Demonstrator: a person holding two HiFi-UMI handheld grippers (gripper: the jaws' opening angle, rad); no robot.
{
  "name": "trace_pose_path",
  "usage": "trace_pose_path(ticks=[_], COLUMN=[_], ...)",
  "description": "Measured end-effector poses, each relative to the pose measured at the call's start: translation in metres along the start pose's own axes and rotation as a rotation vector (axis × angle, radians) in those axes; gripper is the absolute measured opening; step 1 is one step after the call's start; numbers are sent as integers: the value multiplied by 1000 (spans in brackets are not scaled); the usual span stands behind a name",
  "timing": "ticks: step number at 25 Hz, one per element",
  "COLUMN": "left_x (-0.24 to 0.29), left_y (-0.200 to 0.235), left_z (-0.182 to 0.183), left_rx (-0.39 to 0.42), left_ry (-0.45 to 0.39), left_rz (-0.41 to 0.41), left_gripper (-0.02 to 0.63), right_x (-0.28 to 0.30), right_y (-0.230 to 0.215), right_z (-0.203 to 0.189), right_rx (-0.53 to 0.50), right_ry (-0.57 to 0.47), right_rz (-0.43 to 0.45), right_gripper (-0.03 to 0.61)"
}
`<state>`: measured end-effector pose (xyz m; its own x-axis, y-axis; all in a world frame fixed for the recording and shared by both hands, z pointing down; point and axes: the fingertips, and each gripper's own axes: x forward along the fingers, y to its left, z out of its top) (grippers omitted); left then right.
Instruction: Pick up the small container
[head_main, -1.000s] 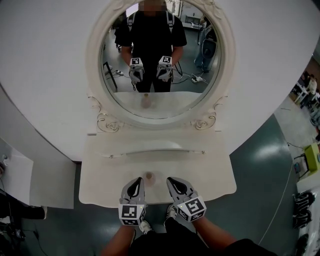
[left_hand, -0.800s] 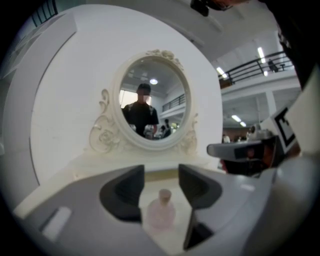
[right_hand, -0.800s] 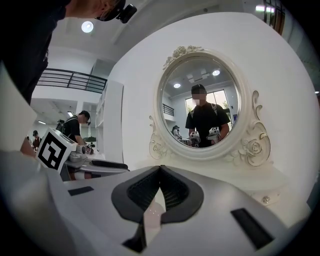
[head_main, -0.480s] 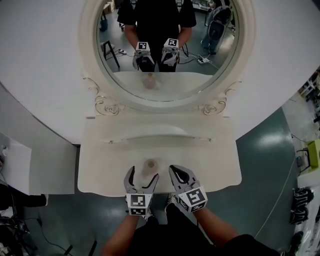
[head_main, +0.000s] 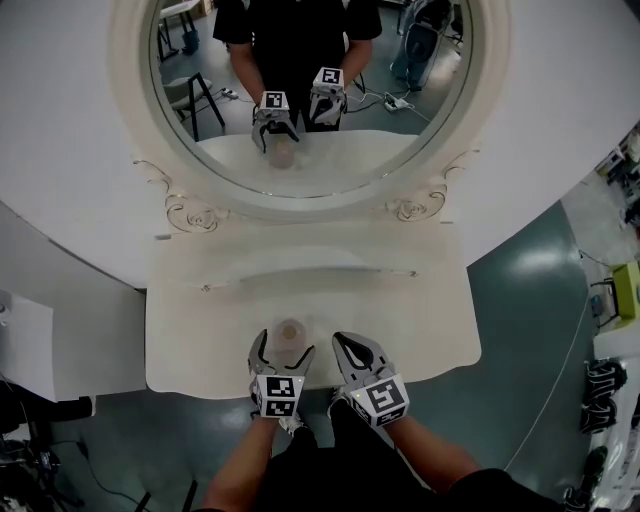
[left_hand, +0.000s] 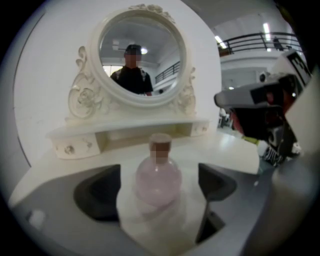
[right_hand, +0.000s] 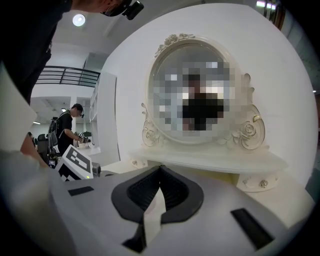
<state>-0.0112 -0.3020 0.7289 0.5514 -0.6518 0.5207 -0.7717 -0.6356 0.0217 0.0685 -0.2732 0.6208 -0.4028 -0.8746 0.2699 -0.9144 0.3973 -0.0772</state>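
The small bottle (left_hand: 158, 175) stands upright on the white dressing table (head_main: 420, 330), close to its front edge and in front of the round mirror (head_main: 300, 90). The left gripper (head_main: 283, 350) sits low at that edge with the bottle right between its fingers (left_hand: 97, 192). Its jaws are opening and stand wide, one on each side of the bottle's rounded body, with a clear gap on both sides, so neither pad presses on it. The right gripper (head_main: 352, 352) hovers just beside the left one, to the right of the bottle. Its jaws are closed tip to tip with nothing between them.
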Motion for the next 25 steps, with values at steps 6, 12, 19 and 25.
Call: trace_pose_path(ticks=[6,12,19,25], left_x=[19,37,51,54], left_y=[7,1,5,7], left_z=[-11,-10,-15,-17], left_rx=[-9,2,23,34], left_ry=[57,83,129,155], left_rz=[25,30,48,60], left_gripper=[472,469,420,411], right_x=[1,0,12,16], right_y=[0,-3,-11,-16], right_z=[-16,-31,-30,-31], right_rx=[24,-2,0,4], right_ry=[29,75,74,85], right_rz=[17,69,72,74], right_gripper=[5,5,5,5])
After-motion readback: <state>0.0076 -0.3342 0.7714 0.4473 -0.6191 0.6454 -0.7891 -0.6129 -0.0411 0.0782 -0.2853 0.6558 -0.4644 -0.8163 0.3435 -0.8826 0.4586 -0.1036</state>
